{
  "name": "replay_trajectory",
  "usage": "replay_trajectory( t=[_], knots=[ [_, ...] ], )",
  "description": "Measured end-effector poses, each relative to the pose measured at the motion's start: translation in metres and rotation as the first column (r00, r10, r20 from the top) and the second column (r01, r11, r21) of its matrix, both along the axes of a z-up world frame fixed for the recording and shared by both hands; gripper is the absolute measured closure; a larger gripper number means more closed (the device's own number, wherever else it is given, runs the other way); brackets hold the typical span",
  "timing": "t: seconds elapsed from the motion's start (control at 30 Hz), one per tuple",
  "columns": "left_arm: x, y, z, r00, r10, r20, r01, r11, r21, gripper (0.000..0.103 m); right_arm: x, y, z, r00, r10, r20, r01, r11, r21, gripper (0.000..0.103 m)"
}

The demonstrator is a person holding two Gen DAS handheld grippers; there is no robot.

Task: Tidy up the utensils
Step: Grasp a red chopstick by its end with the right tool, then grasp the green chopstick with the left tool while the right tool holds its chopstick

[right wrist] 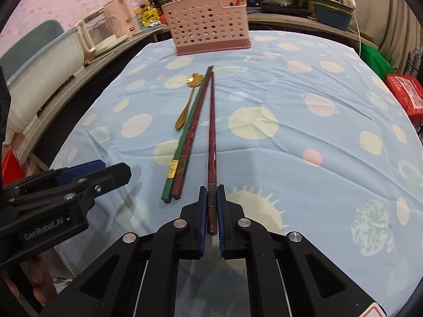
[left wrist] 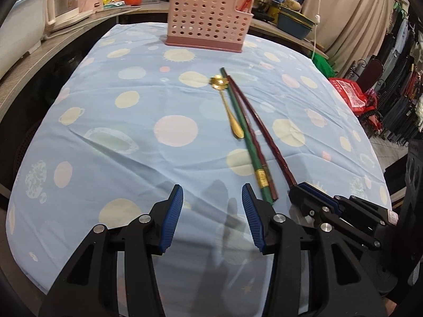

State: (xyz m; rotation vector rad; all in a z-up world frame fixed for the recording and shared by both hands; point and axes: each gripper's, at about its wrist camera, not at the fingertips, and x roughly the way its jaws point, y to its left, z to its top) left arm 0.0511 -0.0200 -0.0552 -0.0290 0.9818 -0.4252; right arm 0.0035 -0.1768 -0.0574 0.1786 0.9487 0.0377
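Blue pads of the right gripper (right wrist: 211,206) are clamped on the near end of a dark red chopstick (right wrist: 212,132), which points toward 12 o'clock at the pink caddy (right wrist: 208,30). At its 10 o'clock a green chopstick (right wrist: 185,137) and another red chopstick (right wrist: 194,129) lie touching on the cloth (right wrist: 304,137), a gold spoon (right wrist: 187,103) just beside them. Left gripper (left wrist: 212,216) hovers with jaws wide apart, gripping nothing.

a matt cotton-like tablecloth (left wrist: 185,174), softly creased. far off, a perforated pink plastic caddy (left wrist: 208,23). a shiny gold metal spoon (left wrist: 232,121) beside glossy lacquered chopsticks (right wrist: 190,129). ribbed blue rubbery pads (left wrist: 171,219) on matt black plastic.
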Motion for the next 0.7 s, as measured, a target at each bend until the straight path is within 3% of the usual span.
replay_trajectory(
  t=[0.37, 0.7],
  knots=[
    [-0.004, -0.034, -0.011, 0.996, -0.089, -0.031, 0.089, 0.996, 0.008, 0.057, -0.002, -0.016, 0.006, 0.999, -0.040, 0.006, 0.040, 0.999, 0.026, 0.096],
    [0.008, -0.016, -0.011, 0.999, -0.018, -0.033, 0.019, 1.000, 0.010, 0.057, 0.000, -0.016, 0.004, 0.999, -0.033, 0.001, 0.033, 0.999, 0.034, 0.096]
  ],
)
